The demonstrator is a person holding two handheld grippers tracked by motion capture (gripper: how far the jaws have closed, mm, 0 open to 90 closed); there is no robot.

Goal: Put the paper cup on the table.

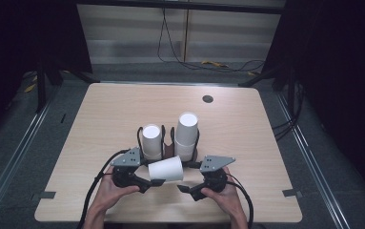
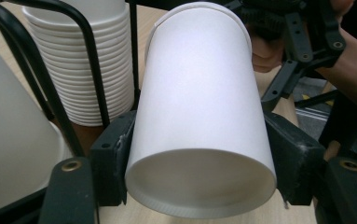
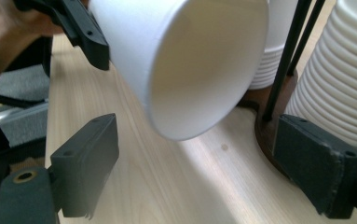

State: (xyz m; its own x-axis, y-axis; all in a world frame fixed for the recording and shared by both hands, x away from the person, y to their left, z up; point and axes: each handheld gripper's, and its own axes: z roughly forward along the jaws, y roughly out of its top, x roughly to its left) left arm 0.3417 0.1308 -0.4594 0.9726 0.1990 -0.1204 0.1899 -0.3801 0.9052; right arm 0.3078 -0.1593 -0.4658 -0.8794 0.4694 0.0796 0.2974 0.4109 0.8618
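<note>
A single white paper cup (image 1: pixel 167 169) lies on its side above the table's near edge. My left gripper (image 1: pixel 157 182) is shut on it. In the left gripper view both pads (image 2: pixel 115 156) press the cup's sides (image 2: pixel 199 93), and its recessed base faces the camera. My right gripper (image 1: pixel 183 188) sits just right of the cup with its jaws open. In the right gripper view the cup's open mouth (image 3: pixel 199 70) hangs above and between the spread pads (image 3: pixel 92 158) of my right gripper (image 3: pixel 206 163) without touching them.
Two stacks of white cups (image 1: pixel 151 140) (image 1: pixel 187 133) stand upside down in a black wire holder (image 1: pixel 168 143) on a round brown base (image 3: pixel 264 133), just beyond the grippers. A round cable hole (image 1: pixel 207 98) lies at the table's far side. Wood table (image 1: pixel 247 143).
</note>
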